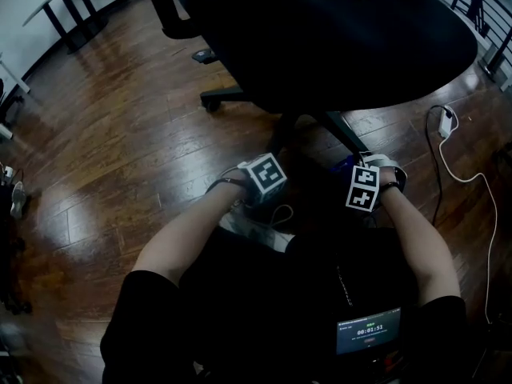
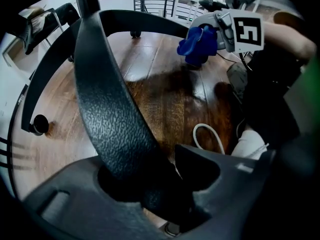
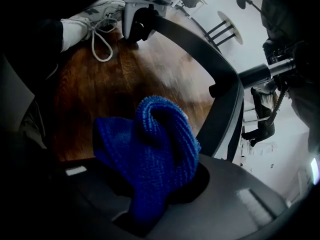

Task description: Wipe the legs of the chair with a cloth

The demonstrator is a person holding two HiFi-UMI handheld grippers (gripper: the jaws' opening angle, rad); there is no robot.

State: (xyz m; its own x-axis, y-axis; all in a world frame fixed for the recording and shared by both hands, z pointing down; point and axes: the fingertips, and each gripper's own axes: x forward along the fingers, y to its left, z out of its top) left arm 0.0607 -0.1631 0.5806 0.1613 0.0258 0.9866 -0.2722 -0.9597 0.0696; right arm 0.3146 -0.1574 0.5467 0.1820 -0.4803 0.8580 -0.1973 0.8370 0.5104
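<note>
Cloth [image 3: 150, 154], blue and nubbly, looks soft and light, likely to bunch and slip unless pinched deep in its folds; it sits wadded in the clenched right gripper [image 3: 152, 196], over the wooden floor [image 3: 100, 84] and just beside one chair leg [image 3: 222, 99]. To my eye the legs are stiff, rough-skinned and won't give, and the left gripper [image 2: 160, 184] stands astride a second leg [image 2: 110, 119] with jaws released, not squeezing it.
</note>
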